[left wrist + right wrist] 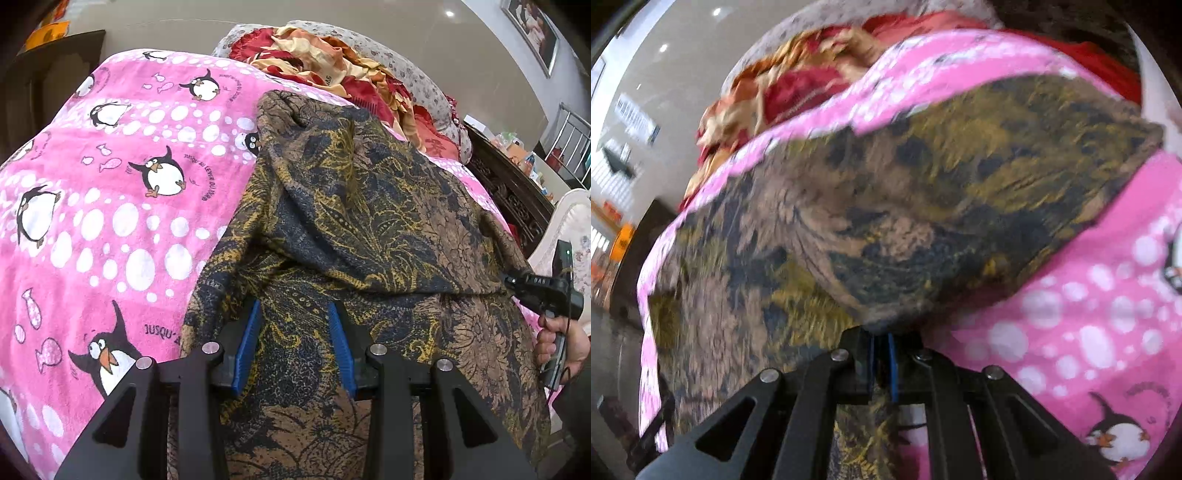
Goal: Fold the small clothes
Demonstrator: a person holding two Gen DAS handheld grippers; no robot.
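A brown, navy and gold patterned garment (362, 236) lies on a pink penguin blanket (110, 206). My left gripper (295, 317) hovers open over its near part, blue pads (248, 343) apart with cloth between and below them. My right gripper shows in the left wrist view (517, 282) at the garment's right edge, held by a hand. In the blurred right wrist view my right gripper (882, 341) is shut on a fold of the garment (923, 206), which is lifted and draped over itself.
A red and orange floral quilt (332, 62) is heaped at the far end of the bed, against a grey floral headboard (417, 74). A dark carved cabinet (509, 192) stands to the right. The pink blanket (1089, 314) spreads right of the garment.
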